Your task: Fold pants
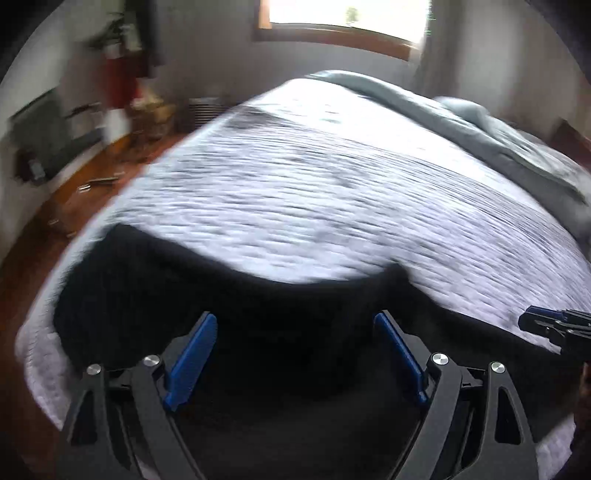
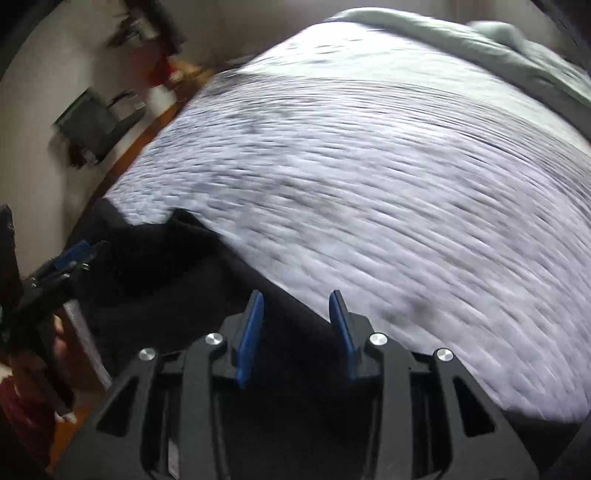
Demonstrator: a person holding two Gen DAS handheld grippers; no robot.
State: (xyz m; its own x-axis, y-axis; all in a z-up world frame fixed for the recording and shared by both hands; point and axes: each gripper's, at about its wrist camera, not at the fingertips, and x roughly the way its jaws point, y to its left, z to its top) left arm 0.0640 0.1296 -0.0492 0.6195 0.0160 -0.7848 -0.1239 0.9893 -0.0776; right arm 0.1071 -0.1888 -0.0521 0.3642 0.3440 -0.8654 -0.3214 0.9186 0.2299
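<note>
**A:** Where are the dark, nearly black fabric pants (image 1: 229,295) lying?

**B:** On the near part of the white textured quilted bedspread (image 1: 332,192); in the left wrist view they stretch across the lower frame, with a corner rising toward the right; in the right wrist view the same dark cloth (image 2: 177,280) runs from the left edge down under the fingers; both views are motion-blurred, so I cannot make out folds or seams.

**A:** And the left black gripper with blue finger pads (image 1: 295,321)?

**B:** Its jaws stand wide apart above the dark cloth; nothing sits between the pads; whether the tips touch the fabric I cannot tell.

**A:** The right black gripper with blue finger pads (image 2: 296,299)?

**B:** Jaws parted too, though more narrowly; it hangs at the edge where the pants meet the bedspread; the gap holds nothing that I can see; from the left wrist view it shows only as a tip at the right edge (image 1: 546,321).

**A:** Anything further back?

**B:** A rumpled pale grey-green blanket (image 1: 480,122) along the far side of the bed; a bright wood-framed window (image 1: 343,14) behind; reddish-brown wooden floor (image 1: 74,206) to the left.
</note>
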